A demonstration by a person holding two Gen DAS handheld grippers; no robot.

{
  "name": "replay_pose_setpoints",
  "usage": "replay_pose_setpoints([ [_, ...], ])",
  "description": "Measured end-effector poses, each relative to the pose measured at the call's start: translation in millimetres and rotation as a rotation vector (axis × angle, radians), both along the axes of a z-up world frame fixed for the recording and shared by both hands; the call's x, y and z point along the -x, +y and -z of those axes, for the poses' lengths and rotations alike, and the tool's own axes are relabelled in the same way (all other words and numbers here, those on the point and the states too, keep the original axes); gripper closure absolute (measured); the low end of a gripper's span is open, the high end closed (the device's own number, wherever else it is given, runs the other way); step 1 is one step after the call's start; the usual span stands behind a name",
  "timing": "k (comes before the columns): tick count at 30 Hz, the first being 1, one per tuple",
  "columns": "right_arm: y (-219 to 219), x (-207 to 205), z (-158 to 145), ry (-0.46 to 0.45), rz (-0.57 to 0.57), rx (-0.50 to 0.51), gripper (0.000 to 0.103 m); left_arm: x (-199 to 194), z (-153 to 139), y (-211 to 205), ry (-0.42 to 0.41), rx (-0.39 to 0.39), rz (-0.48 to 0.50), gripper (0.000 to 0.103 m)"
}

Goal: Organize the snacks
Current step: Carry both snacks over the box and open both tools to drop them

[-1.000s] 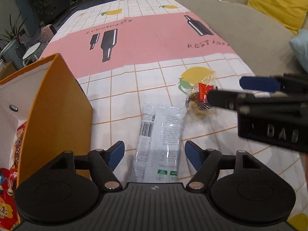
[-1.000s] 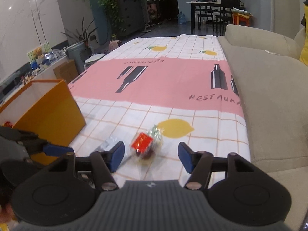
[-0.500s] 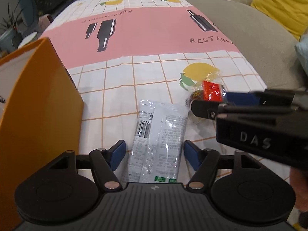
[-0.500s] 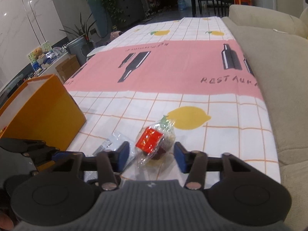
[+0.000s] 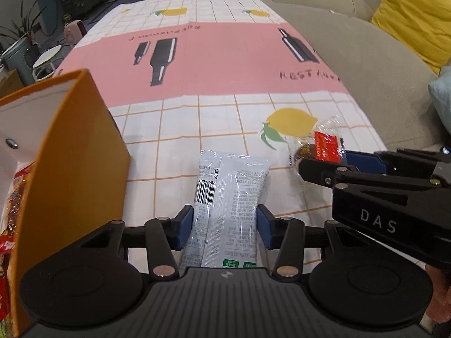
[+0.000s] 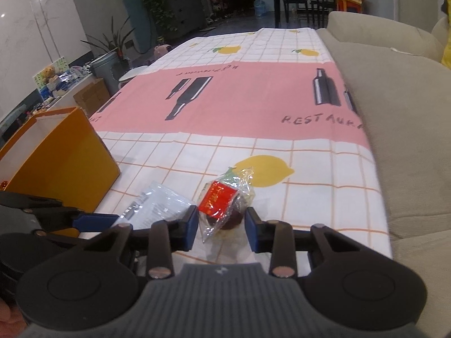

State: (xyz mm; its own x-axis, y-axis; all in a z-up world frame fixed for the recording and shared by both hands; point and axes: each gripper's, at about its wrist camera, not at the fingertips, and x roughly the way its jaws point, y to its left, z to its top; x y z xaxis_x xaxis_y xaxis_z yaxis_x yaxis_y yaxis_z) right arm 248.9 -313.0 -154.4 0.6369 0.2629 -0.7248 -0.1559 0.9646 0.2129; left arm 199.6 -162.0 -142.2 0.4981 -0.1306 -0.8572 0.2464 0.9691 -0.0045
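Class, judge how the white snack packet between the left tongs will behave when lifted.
The white snack packet looks thin and flat, so probably light. Its crinkled film suggests the free end may droop. The glossy wrapper might slip between the left tongs.

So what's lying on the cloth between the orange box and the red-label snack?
One thing: the white snack packet, flat on the tablecloth, between the orange box and the red-label snack. The left wrist view shows it best.
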Motion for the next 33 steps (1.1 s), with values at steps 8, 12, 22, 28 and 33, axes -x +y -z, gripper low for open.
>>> replay_pose_setpoints([
  [8, -9, 19, -30, -0.024, 0.036, 0.038, 0.071, 17, -37, -3, -0.037, 0.027, -0.034, 0.049],
  [12, -13, 31, -47, -0.045, 0.056, 0.039, 0.071, 27, -60, 0, -0.061, 0.027, -0.064, 0.049],
  [22, -5, 76, -89, -0.096, 0.089, -0.021, 0.072, 57, -121, 26, -0.130, 0.083, -0.083, 0.049],
  [28, 23, 105, -115, -0.147, 0.059, -0.070, 0.072, 74, -157, 46, -0.173, 0.112, -0.059, 0.049],
  [33, 57, 124, -131, -0.166, -0.007, -0.096, 0.072, 88, -181, 70, -0.208, 0.111, -0.032, 0.049],
])
